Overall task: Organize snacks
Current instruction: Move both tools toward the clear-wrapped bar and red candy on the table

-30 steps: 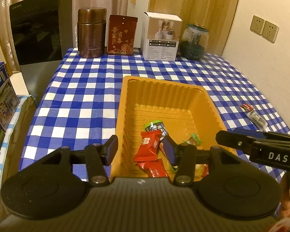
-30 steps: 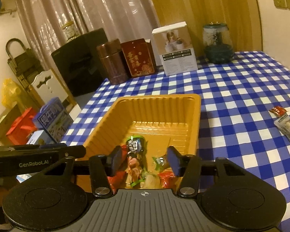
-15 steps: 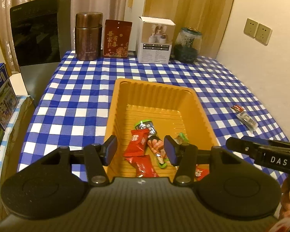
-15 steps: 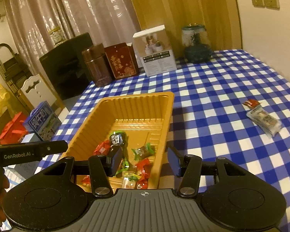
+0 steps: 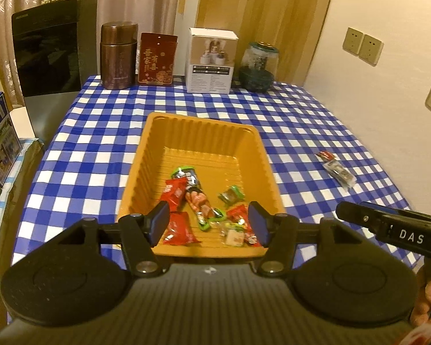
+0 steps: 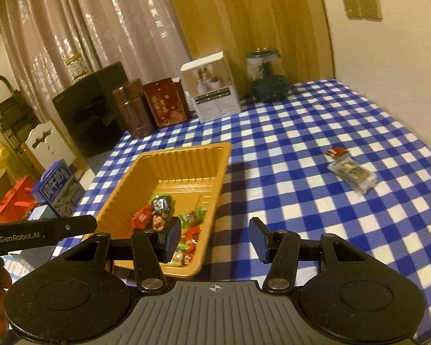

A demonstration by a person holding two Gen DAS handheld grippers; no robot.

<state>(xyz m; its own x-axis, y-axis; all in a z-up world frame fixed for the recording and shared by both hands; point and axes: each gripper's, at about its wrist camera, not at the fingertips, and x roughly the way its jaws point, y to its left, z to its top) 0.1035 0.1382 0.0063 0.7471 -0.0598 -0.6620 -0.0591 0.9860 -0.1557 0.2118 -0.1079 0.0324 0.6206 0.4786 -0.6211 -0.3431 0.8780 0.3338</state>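
Clear snack packet (image 6: 352, 174) lies near the surface's right edge, outside orange tray (image 5: 146, 161): judged light, crinkly, slippery; best pinched across its middle. Left tongs (image 5: 209, 224) opening, empty; right tongs (image 6: 215, 240) part-open, empty.

Tray (image 5: 267, 155): glossy ribbed orange plastic. Worktop (image 5: 100, 155): smooth checked cloth. Snack wrappers (image 5: 181, 227): shiny foil. Canister (image 5: 118, 54): polished brown metal. Jar (image 5: 258, 66): clear glass.
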